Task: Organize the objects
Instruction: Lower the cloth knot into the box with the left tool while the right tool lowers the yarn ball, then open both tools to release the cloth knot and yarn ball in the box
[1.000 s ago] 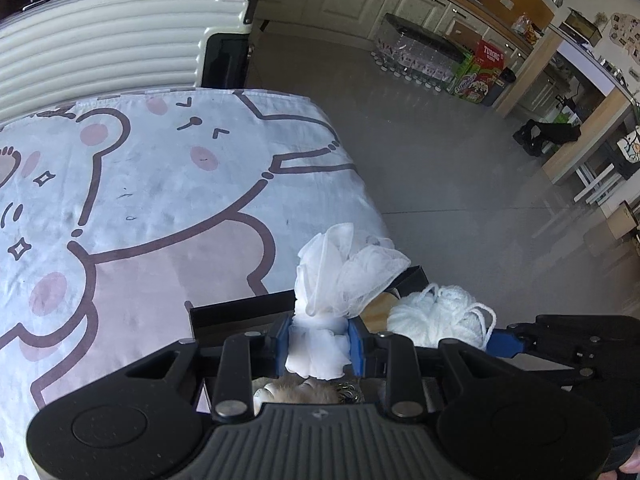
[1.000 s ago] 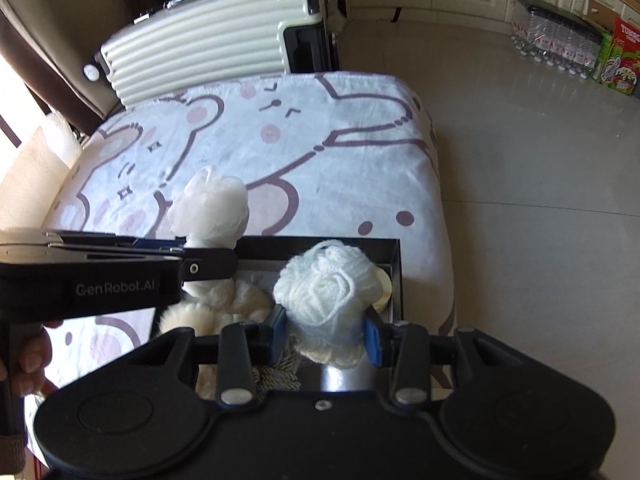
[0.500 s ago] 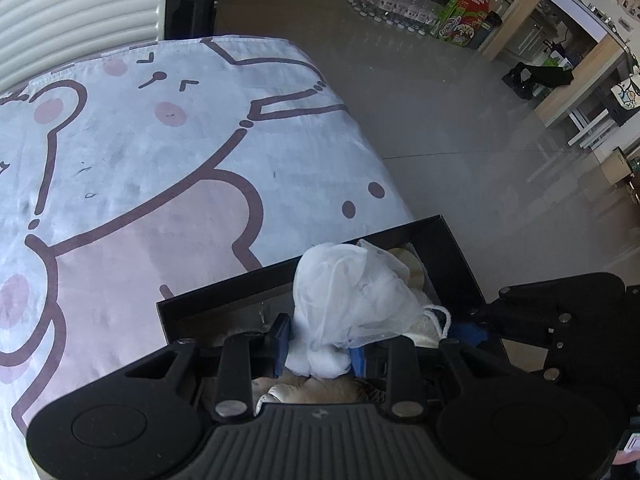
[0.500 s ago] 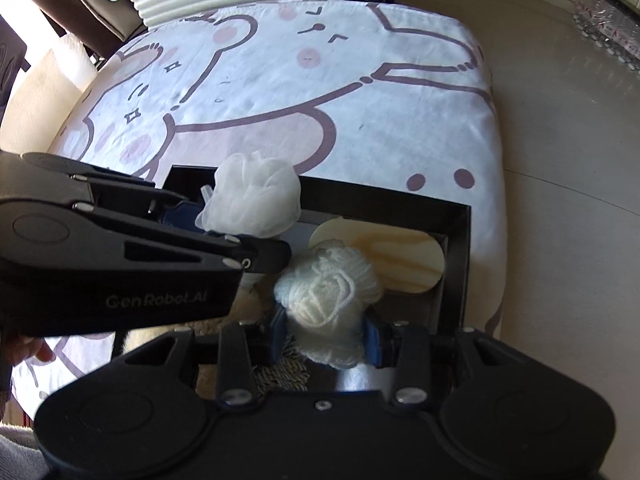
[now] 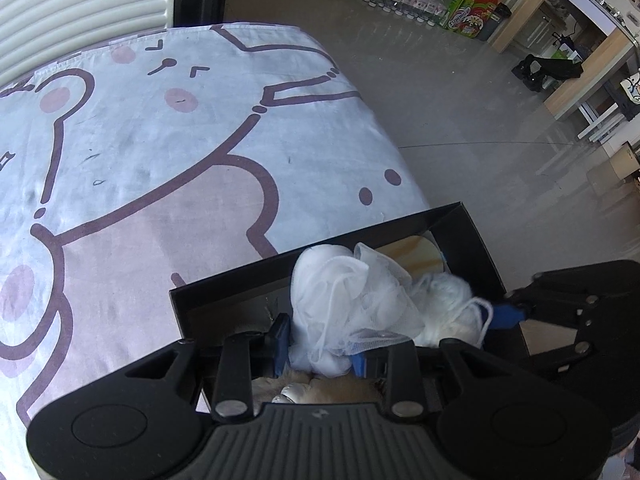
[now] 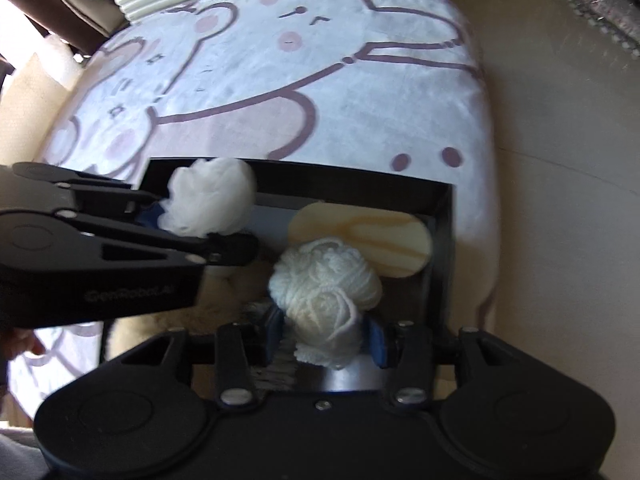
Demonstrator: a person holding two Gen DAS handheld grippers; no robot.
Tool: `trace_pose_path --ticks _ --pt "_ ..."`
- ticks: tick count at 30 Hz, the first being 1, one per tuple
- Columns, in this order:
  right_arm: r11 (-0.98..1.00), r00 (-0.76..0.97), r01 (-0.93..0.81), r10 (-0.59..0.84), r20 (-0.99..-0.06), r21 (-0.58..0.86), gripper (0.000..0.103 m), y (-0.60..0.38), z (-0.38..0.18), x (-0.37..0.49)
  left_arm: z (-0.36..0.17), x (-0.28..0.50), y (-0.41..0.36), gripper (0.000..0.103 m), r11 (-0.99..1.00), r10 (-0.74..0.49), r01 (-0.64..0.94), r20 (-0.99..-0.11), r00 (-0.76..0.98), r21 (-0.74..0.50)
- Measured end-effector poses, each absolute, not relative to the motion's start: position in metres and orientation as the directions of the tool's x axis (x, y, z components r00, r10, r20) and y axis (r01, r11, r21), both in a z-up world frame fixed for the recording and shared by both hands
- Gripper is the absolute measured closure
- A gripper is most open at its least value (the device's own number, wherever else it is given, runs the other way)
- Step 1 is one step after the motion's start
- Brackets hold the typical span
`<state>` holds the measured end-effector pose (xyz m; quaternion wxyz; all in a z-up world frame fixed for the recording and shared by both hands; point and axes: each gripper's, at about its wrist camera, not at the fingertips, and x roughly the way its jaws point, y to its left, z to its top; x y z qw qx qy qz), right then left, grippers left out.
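While both your grippers point steeply down over the black box (image 6: 444,240), here's the layout, left to right.

Far left: cartoon-bear sheet (image 5: 160,152) covers the bed, ribbed cream suitcase (image 5: 80,12) stands beyond its far edge. The box sits on the sheet by the bed's right edge, tiled floor (image 5: 460,120) beyond that.

Left gripper (image 5: 320,354): your blue pads are set on either side of the white mesh bath pouf (image 5: 348,304), pinching its lower part. Narrow gap, pouf bulges out above the fingers. It hangs over the left half of the box, not clearly resting on anything. In the right wrist view the same pouf (image 6: 212,200) sits at the box's far-left wall with the left gripper (image 6: 156,216) coming in from the side. Below it inside the box: a pale furry item (image 5: 316,390), partly hidden, can't identify it.

Middle of box: a light wooden oval board (image 6: 360,240) lies flat against the far-right corner.

Right gripper (image 6: 326,334): jaws are opening right now. The cream yarn ball (image 6: 324,292) is between them, low in the box, just in front of the board and overlapping its near edge. Right pad looks to have a sliver of gap from the yarn, left pad is near or touching; blur makes that uncertain. From the left wrist view the yarn (image 5: 448,304) sits just right of the pouf, touching it, with the right gripper's blue fingertip (image 5: 506,316) beside it.

Your hand (image 6: 20,348) shows only at the left frame edge.
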<state>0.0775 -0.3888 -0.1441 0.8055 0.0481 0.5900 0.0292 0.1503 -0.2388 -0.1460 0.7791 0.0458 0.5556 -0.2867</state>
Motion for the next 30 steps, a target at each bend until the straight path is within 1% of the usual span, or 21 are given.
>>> trace_pose_path --ticks 1,2,3,5,7,10,13,14,15,16,18,20,22,25,27,30 --pt "0.996 0.306 0.009 0.083 -0.948 0.090 0.052 -0.389 -0.143 0.076 -0.146 0.150 -0.239 0.067 0.833 -0.394 0.497 -0.891 0.224 -0.244" --pt "0.996 0.309 0.008 0.079 -0.948 0.086 0.050 -0.391 -0.141 0.075 -0.145 0.150 -0.238 0.063 0.834 -0.394 0.496 -0.891 0.226 -0.243" --pt "0.995 0.316 0.010 0.091 -0.944 0.099 0.049 -0.393 -0.139 0.074 -0.143 0.150 -0.237 0.061 0.833 -0.398 0.497 -0.889 0.229 -0.245" --pt "0.992 0.338 0.017 0.109 -0.935 0.122 0.044 -0.397 -0.130 0.071 -0.139 0.150 -0.235 0.052 0.831 -0.410 0.494 -0.882 0.234 -0.255" --pt "0.991 0.370 0.026 0.115 -0.922 0.134 0.042 -0.400 -0.119 0.070 -0.134 0.150 -0.231 0.051 0.829 -0.429 0.489 -0.871 0.241 -0.273" --pt "0.988 0.412 0.035 0.122 -0.903 0.150 0.042 -0.403 -0.106 0.068 -0.124 0.152 -0.224 0.051 0.825 -0.470 0.469 -0.845 0.256 -0.316" --pt "0.988 0.432 0.044 0.113 -0.895 0.147 0.050 -0.403 -0.098 0.070 -0.115 0.152 -0.219 0.053 0.823 -0.495 0.456 -0.823 0.281 -0.339" --pt "0.989 0.435 0.049 0.105 -0.894 0.140 0.056 -0.402 -0.097 0.070 -0.113 0.153 -0.217 0.054 0.822 -0.503 0.451 -0.815 0.288 -0.347" --pt "0.989 0.438 0.056 0.098 -0.894 0.136 0.060 -0.403 -0.097 0.071 -0.110 0.153 -0.215 0.056 0.821 -0.510 0.446 -0.809 0.292 -0.356" --pt "0.988 0.440 0.070 0.090 -0.893 0.134 0.066 -0.404 -0.098 0.072 -0.109 0.154 -0.214 0.061 0.822 -0.514 0.439 -0.805 0.296 -0.363" --pt "0.986 0.440 0.103 0.072 -0.895 0.129 0.071 -0.408 -0.101 0.073 -0.106 0.155 -0.212 0.065 0.826 -0.514 0.430 -0.801 0.307 -0.365" --pt "0.984 0.427 0.124 0.062 -0.902 0.126 0.080 -0.410 -0.107 0.074 -0.106 0.156 -0.211 0.072 0.829 -0.511 0.424 -0.802 0.310 -0.365" --pt "0.984 0.389 0.121 0.072 -0.919 0.128 0.083 -0.408 -0.118 0.075 -0.108 0.158 -0.210 0.076 0.835 -0.501 0.418 -0.808 0.311 -0.357" --pt "0.987 0.349 0.078 0.106 -0.931 0.141 0.083 -0.399 -0.128 0.076 -0.113 0.158 -0.212 0.077 0.845 -0.471 0.425 -0.827 0.306 -0.324" --pt "0.989 0.338 0.065 0.102 -0.936 0.131 0.083 -0.394 -0.130 0.078 -0.119 0.158 -0.213 0.078 0.848 -0.452 0.433 -0.842 0.294 -0.304" --pt "0.990 0.310 0.051 0.112 -0.944 0.134 0.083 -0.390 -0.135 0.079 -0.124 0.158 -0.214 0.078 0.848 -0.449 0.436 -0.846 0.288 -0.302"
